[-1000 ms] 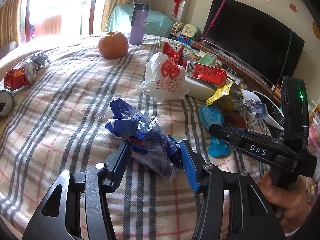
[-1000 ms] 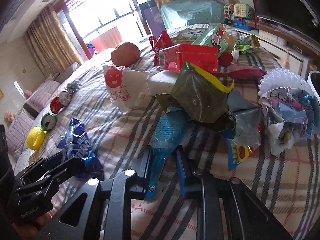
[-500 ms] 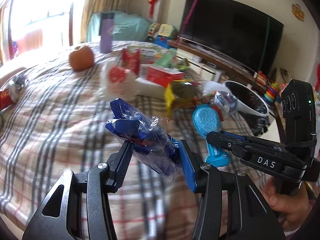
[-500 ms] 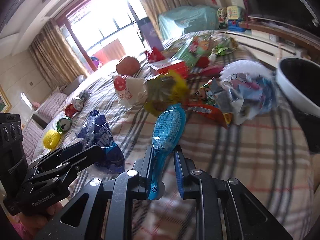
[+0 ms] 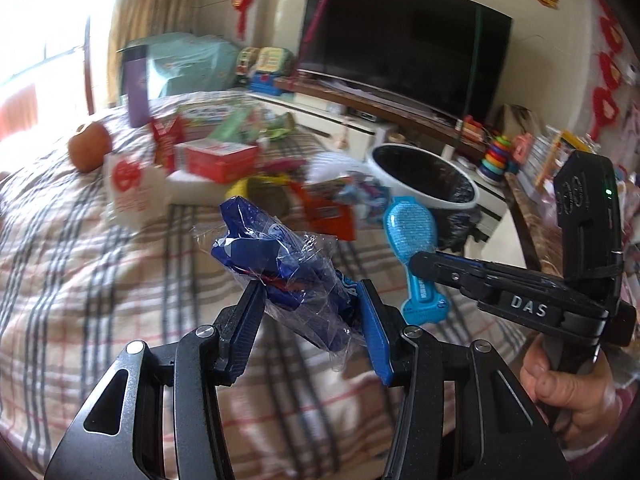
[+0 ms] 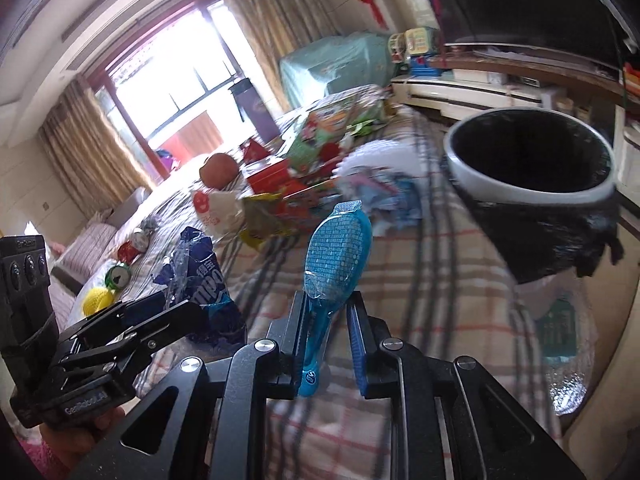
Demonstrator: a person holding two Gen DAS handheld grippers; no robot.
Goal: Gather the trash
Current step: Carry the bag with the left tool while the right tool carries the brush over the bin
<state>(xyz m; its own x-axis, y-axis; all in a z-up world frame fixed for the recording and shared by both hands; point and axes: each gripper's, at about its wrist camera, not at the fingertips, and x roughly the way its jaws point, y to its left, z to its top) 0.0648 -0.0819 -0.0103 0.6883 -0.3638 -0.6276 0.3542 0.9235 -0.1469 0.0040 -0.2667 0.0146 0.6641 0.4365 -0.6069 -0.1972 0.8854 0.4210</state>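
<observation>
My left gripper (image 5: 310,300) is shut on a crumpled dark blue snack wrapper (image 5: 288,264), held above the plaid bedspread. My right gripper (image 6: 328,312) is shut on a flat light blue packet (image 6: 336,256) shaped like a paddle, which stands up out of the jaws. Each view shows the other: the right gripper (image 5: 424,258) with the blue packet (image 5: 412,236) at right, the left gripper (image 6: 176,306) with the wrapper (image 6: 204,280) at lower left. A white-rimmed bin (image 6: 532,196) with a black liner stands beside the bed, ahead and right of the packet.
More rubbish lies on the bed: a white plastic bag (image 5: 128,188), a red box (image 5: 220,160), yellow and orange wrappers (image 6: 276,216), crumpled paper (image 6: 380,188). An apple (image 5: 89,146), a purple bottle (image 5: 136,88) and cans (image 6: 128,250) sit farther back. A TV (image 5: 400,40) stands behind.
Both grippers have lifted their loads off the bedspread and swung right, away from the pile. The bin has come into view and grown closer.
</observation>
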